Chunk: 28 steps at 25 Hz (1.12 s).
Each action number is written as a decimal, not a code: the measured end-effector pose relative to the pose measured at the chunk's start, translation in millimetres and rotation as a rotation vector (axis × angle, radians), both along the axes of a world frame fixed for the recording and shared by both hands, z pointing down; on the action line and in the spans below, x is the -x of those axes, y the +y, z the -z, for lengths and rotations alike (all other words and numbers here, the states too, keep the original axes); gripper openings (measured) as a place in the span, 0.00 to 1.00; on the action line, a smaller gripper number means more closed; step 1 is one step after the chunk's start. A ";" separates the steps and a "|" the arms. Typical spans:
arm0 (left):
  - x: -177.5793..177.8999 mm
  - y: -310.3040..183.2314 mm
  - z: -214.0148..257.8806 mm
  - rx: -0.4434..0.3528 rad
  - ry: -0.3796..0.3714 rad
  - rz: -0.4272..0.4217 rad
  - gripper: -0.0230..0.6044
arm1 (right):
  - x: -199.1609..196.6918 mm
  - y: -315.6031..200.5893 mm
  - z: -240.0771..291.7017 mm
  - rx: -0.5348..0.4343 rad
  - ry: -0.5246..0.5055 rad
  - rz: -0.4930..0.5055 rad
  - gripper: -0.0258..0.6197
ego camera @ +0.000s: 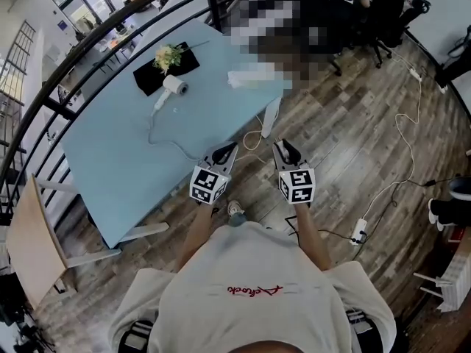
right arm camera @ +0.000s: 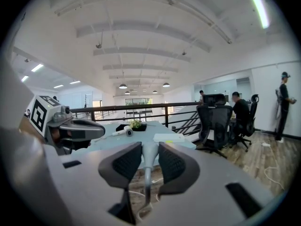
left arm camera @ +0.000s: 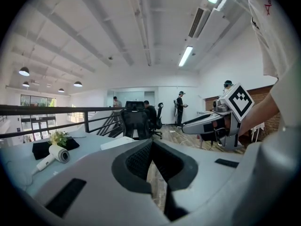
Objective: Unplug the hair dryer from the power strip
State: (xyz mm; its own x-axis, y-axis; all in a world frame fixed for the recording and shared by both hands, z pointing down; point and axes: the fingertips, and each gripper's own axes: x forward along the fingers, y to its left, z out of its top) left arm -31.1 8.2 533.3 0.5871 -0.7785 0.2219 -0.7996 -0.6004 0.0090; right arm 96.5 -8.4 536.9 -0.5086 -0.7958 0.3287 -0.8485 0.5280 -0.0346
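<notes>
A white hair dryer point(ego camera: 174, 87) lies on the far part of the light blue table point(ego camera: 110, 153), beside a black mat with flowers point(ego camera: 165, 63). Its white cord point(ego camera: 158, 140) runs across the table to the near edge by my left gripper point(ego camera: 224, 153), which is shut and empty. My right gripper point(ego camera: 285, 151) hovers beside it over the floor, jaws apart with nothing between them. A white power strip point(ego camera: 358, 232) lies on the floor at the right. The left gripper view shows my shut left gripper point(left arm camera: 151, 142) and the dryer point(left arm camera: 54, 155); the right gripper view shows my right gripper point(right arm camera: 149, 147) and the dryer point(right arm camera: 126, 132).
A black railing point(ego camera: 88, 46) runs behind the table. White cables point(ego camera: 401, 134) trail over the wooden floor. A white flat item point(ego camera: 250, 76) lies at the table's far end. Black office chairs point(right arm camera: 214, 124) and people stand beyond. A wooden chair point(ego camera: 33, 234) is at the left.
</notes>
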 end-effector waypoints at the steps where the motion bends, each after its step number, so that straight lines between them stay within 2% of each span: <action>1: -3.9 6.1 0.7 -0.002 -0.001 0.002 0.05 | -3.4 5.8 1.4 -0.004 -0.004 0.001 0.23; 15: -52.3 85.3 5.9 -0.010 -0.005 0.028 0.05 | -47.9 83.2 1.9 -0.016 -0.015 0.020 0.23; 28: -70.3 108.7 21.3 -0.050 -0.016 0.042 0.05 | -64.4 102.5 17.7 -0.058 -0.032 0.032 0.23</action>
State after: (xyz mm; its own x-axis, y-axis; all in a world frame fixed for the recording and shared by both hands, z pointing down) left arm 39.2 116.9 512.0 0.5505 -0.8126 0.1914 -0.8239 -0.5659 -0.0327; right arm 160.9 94.1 519.2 -0.5435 -0.7962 0.2658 -0.8302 0.5566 -0.0305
